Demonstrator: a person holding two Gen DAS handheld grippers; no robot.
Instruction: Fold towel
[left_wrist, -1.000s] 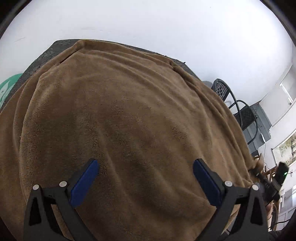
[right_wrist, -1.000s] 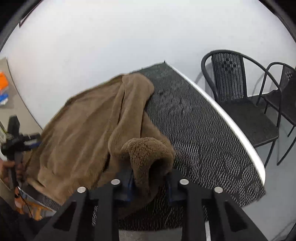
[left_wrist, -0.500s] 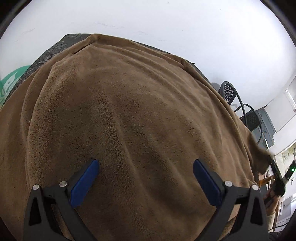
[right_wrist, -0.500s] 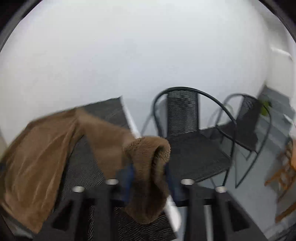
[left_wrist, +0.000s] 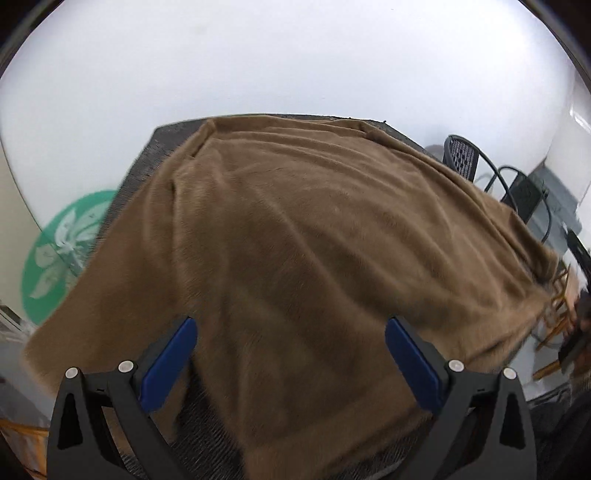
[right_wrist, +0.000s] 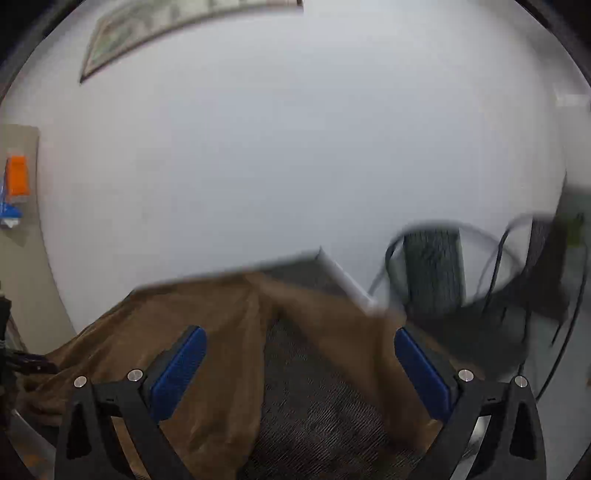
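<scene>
A large brown fleece towel lies spread over a dark woven table, covering most of it. My left gripper hangs open above the towel's near part, blue pads wide apart, nothing between them. In the right wrist view the towel drapes across the table in two flaps with bare dark surface between them. My right gripper stands open over that bare strip, holding nothing. This view is blurred by motion.
Black metal chairs stand beyond the table's far right corner, also seen as chairs in the left wrist view. A green round floor emblem lies left of the table. White walls surround; a framed picture hangs high.
My right gripper was shut on a bunched towel corner, swung it out to the right, and has now let go and opened. The left gripper stayed open while its view pulled back.
</scene>
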